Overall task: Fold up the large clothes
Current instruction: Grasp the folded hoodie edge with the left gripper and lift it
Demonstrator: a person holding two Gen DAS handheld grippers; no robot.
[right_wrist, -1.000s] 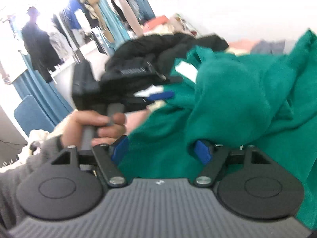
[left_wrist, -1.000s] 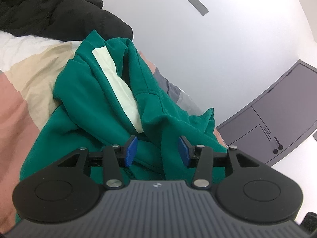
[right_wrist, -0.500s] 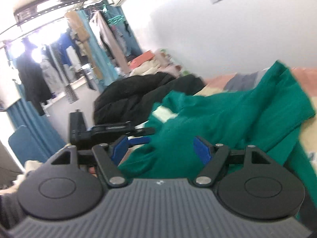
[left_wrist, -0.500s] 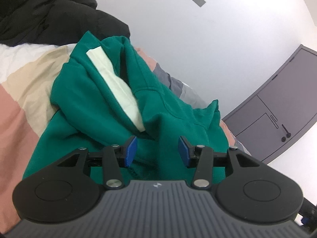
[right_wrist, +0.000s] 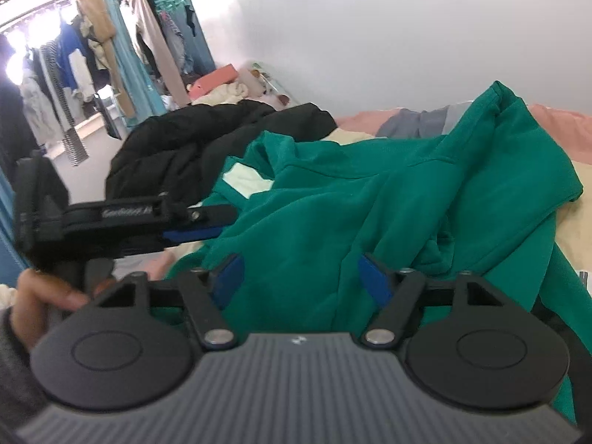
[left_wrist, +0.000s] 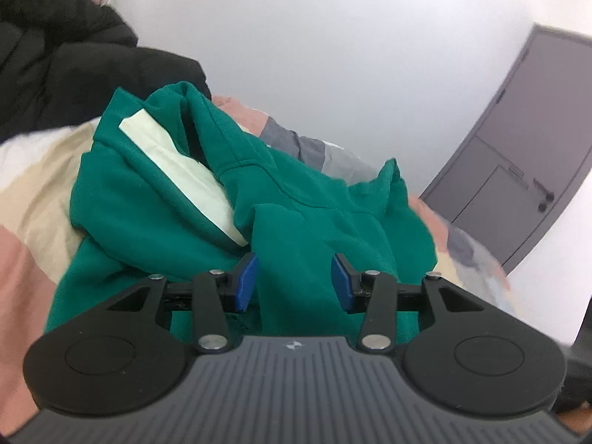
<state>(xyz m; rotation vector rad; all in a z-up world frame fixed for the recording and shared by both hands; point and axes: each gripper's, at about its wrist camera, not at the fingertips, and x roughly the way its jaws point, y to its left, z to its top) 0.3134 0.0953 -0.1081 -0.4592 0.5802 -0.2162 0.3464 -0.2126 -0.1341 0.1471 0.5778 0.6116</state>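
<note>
A green hoodie with a pale lining strip lies crumpled on the bed. My left gripper is low over its near edge. Its jaws are closing, and a fold of green cloth lies between the blue pads without being pressed. The right wrist view shows the same hoodie from the other side. My right gripper hovers at its near part with jaws closing and green cloth between the pads, untouched. The left gripper also shows there at the left, held by a hand.
A black puffer jacket lies on the bed behind the hoodie, near the wall. The bed cover has pink, beige and grey patches. A grey door stands at the right. Hanging clothes fill the far left.
The right gripper has pulled back and swung right, so more of the hoodie and wall shows, and its pads stand a little closer. The left view has rolled slightly and shifted sideways.
</note>
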